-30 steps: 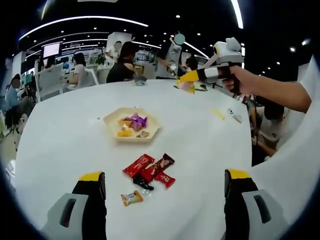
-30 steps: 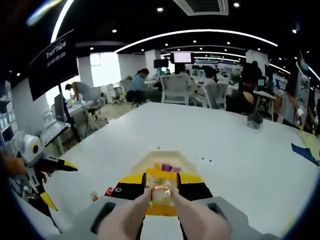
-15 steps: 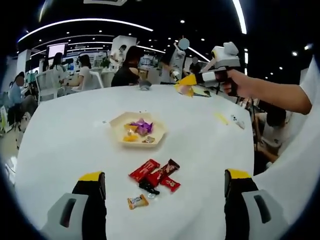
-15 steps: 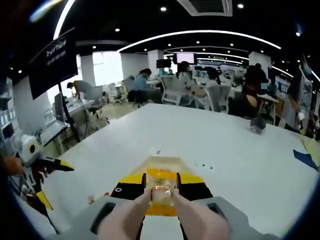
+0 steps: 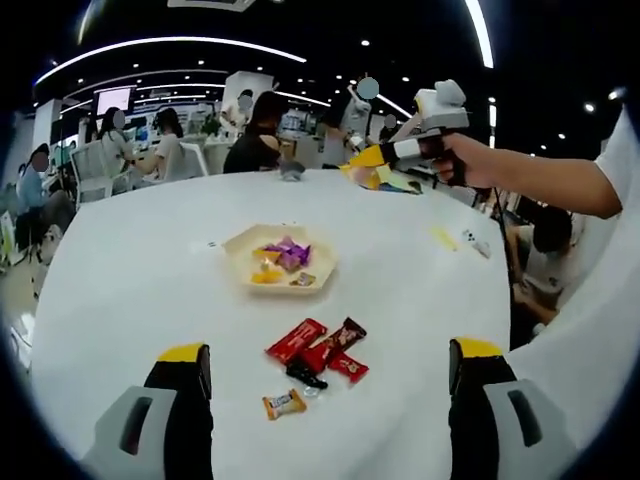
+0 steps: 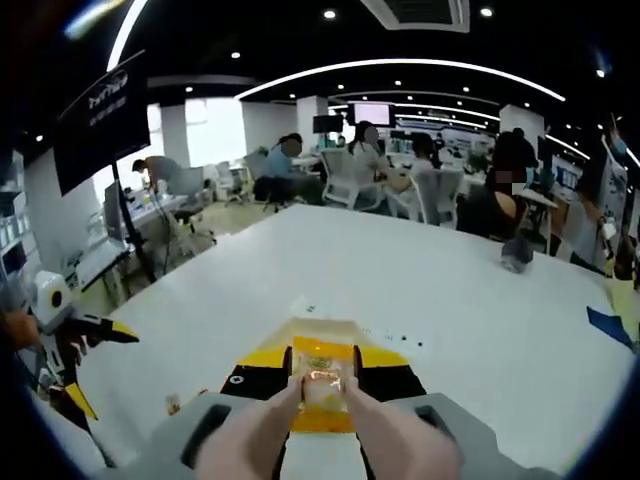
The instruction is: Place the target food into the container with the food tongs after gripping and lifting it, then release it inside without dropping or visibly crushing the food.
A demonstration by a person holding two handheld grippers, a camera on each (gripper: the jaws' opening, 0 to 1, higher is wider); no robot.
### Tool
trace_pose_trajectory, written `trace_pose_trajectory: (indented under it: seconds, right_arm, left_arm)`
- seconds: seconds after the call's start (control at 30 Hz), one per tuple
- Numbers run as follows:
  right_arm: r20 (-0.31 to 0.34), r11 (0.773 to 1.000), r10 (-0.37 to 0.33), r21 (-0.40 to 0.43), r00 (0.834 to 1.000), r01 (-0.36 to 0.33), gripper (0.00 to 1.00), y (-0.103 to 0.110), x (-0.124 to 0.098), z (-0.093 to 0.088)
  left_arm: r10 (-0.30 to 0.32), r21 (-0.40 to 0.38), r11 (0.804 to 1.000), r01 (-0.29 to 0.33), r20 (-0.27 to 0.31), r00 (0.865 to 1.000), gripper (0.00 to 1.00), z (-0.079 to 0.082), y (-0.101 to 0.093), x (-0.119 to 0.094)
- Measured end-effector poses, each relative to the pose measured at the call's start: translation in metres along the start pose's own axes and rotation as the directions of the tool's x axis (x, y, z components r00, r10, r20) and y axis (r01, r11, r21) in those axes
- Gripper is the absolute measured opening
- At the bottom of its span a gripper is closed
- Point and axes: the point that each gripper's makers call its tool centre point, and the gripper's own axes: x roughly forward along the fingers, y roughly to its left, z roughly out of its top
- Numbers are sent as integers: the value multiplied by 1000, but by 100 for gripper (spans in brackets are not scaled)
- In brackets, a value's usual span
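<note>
Open-plan office, ceiling light strips, people seated at desks in the background; white bench in the foreground. Left claw hangs above the near edge, jaws wide apart, nothing between them. Near it lie loose sweets: red wrapped bars and one small orange-wrapped candy, just to their near left. Farther out sits the pale hexagonal tray, holding purple and orange pieces. Right claw is clamped on a small orange-wrapped sweet, held high; the left gripper view shows that claw raised well above the far right of the bench, in a person's hand. Tray rim shows just beyond the held sweet in the right gripper view. Over the last second the tray has slid further behind the sweet in that view, and the raised claw sits slightly further left in the left gripper view, so the carry looks to be drifting toward the tray. Judgement: sweet lifted and intact, wrapper not visibly squashed; still to do are the descent over the tray and a low release.
</note>
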Motion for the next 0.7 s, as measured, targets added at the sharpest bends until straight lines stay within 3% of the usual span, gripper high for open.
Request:
trace_pose_trajectory:
  seconds: [0.7]
  right_arm:
    - [-12, 999, 18, -28, 1000, -19, 23, -8, 28, 16]
  left_arm:
    - [23, -6, 1000, -23, 23, 999, 100, 4, 14, 6]
